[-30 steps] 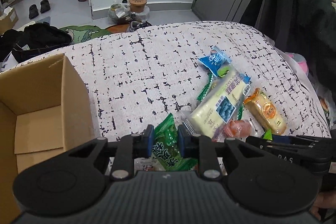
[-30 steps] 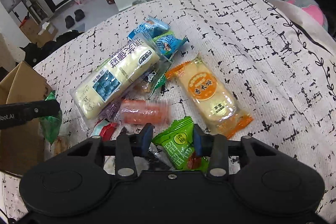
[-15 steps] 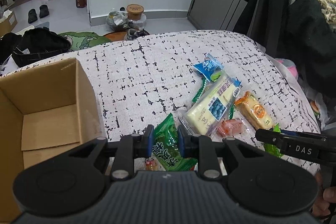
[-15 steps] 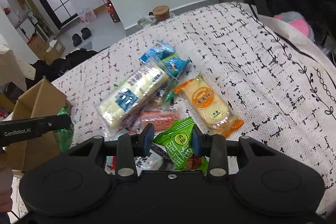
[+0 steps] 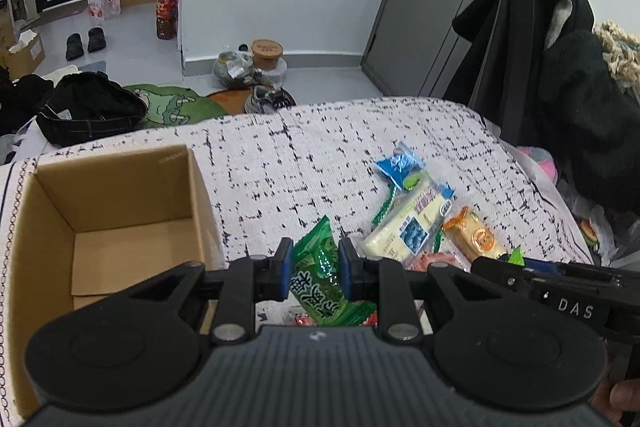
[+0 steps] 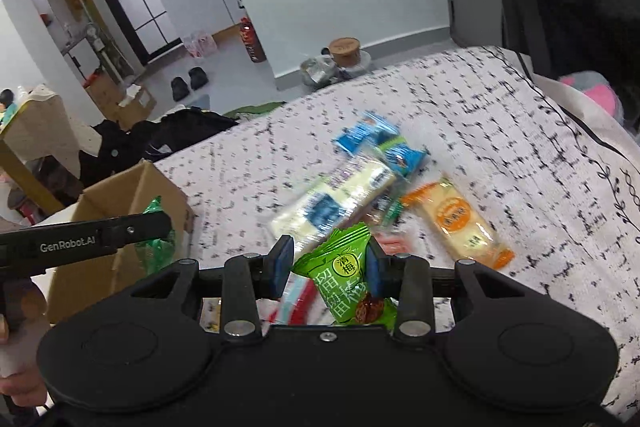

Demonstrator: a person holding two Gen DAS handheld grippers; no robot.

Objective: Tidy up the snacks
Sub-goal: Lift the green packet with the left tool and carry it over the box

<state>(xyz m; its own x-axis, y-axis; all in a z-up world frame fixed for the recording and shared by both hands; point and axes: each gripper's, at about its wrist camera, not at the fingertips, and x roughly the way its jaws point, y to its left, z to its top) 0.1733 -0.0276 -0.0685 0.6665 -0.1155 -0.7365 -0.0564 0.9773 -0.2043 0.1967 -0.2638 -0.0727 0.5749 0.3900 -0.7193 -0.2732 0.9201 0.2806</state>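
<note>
Green crinkly foil snack packet (image 5: pixel 320 275) pinched between left gripper (image 5: pixel 313 269) pads, raised beside open brown cardboard box (image 5: pixel 120 211). Right gripper (image 6: pixel 327 265) pinches lime-green plum-candy sachet (image 6: pixel 346 283). Both likely light, limp, slippery; grip mid-body.

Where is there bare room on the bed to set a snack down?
Bare cover lies between the cardboard box and the snack pile, and along the far edge. It is crowded around the pile. The box floor is bare too.
</note>
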